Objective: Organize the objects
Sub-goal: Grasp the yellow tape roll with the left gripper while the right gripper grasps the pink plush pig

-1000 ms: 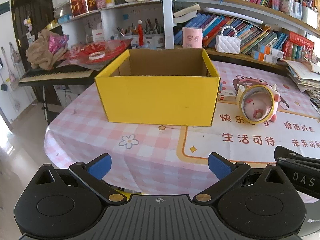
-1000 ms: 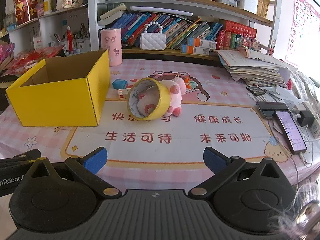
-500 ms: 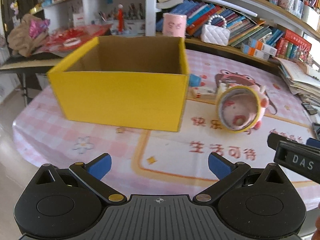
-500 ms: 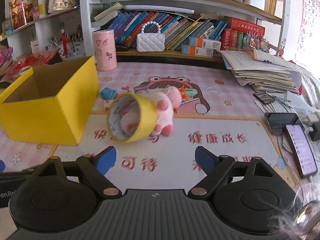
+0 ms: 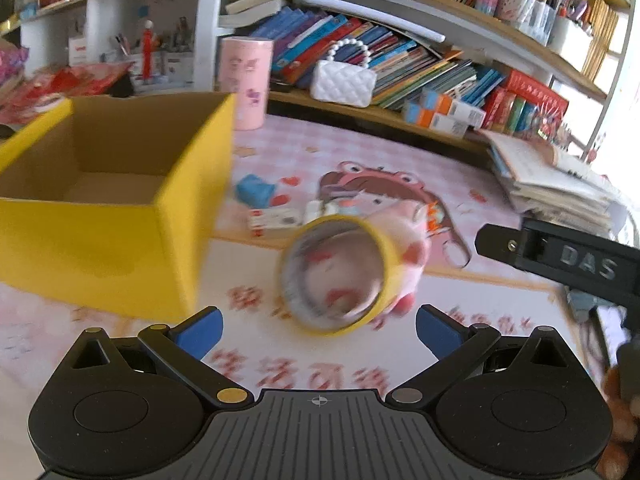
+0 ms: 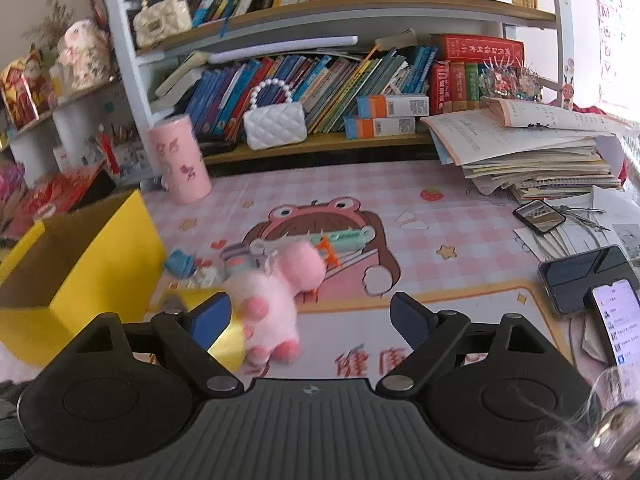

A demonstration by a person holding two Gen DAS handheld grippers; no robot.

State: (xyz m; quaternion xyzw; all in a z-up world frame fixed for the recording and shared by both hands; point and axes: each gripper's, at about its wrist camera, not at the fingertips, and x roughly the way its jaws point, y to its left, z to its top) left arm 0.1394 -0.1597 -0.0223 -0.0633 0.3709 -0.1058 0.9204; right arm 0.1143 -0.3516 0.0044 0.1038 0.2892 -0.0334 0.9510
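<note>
A yellow tape roll (image 5: 338,274) stands on edge on the pink table mat, leaning against a pink plush pig (image 5: 408,240). My left gripper (image 5: 318,330) is open just in front of the roll. An open, empty yellow cardboard box (image 5: 112,216) stands to its left. In the right wrist view my right gripper (image 6: 310,314) is open around the plush pig (image 6: 276,300), with the roll (image 6: 224,338) behind its left finger. The box (image 6: 76,264) is at the left. The right gripper's body (image 5: 560,262) shows in the left wrist view.
Small items lie behind the plush: a blue eraser (image 5: 254,192), a small carton (image 5: 274,220) and a green pen (image 6: 344,238). A pink cylinder (image 6: 180,164) stands at the back. Paper stacks (image 6: 532,152) and phones (image 6: 584,276) lie at the right. Bookshelves line the far edge.
Both grippers have moved forward and closer to the tape roll and plush. The left one swung right past the box; the right one now has the plush between its open fingers.
</note>
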